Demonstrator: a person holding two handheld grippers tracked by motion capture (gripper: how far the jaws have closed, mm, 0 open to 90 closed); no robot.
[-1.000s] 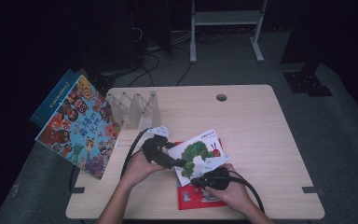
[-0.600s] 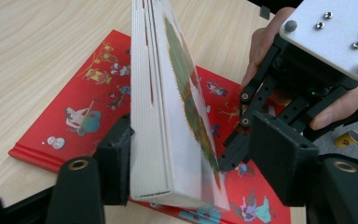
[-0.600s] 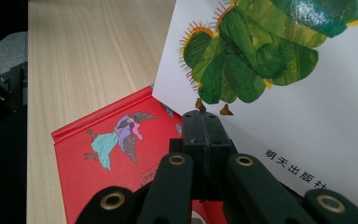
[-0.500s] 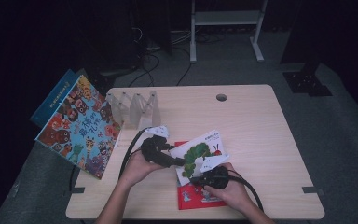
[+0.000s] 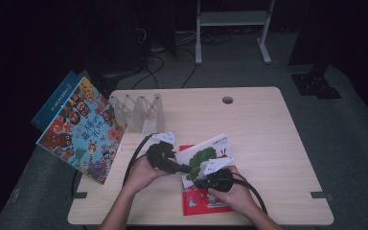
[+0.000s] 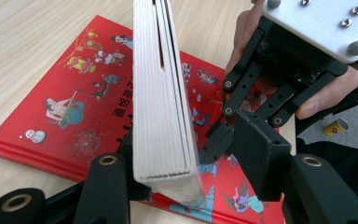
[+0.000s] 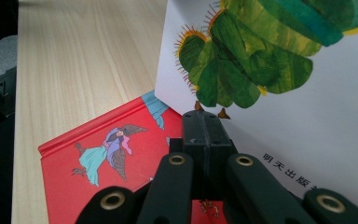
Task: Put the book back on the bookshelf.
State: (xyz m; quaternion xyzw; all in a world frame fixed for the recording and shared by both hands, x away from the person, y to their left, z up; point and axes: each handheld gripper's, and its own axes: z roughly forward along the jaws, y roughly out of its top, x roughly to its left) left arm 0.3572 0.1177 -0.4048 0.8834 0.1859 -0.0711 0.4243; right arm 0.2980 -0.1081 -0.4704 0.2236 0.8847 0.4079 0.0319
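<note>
The white book (image 6: 163, 93) with the green caterpillar on its cover (image 7: 270, 56) stands up on its edge, tipped over the red book (image 6: 74, 116), and its long side runs from the left gripper (image 5: 182, 167) away toward the right gripper (image 5: 202, 182). In the left gripper view its thick white pages sit between the jaws, which have just been closing; one pad touches, the other is apart. In the right gripper view the jaws are clenched tight under the book's edge, and I cannot tell if they pinch it.

Left gripper (image 6: 182, 182): I see black jaws with brass-ringed pivots.
Right gripper (image 6: 242, 135): I note black linkage arms, a silver screwed top plate.
Cables (image 5: 133, 158): I log black leads trailing.
Forearms: bare, no sleeves.
</note>
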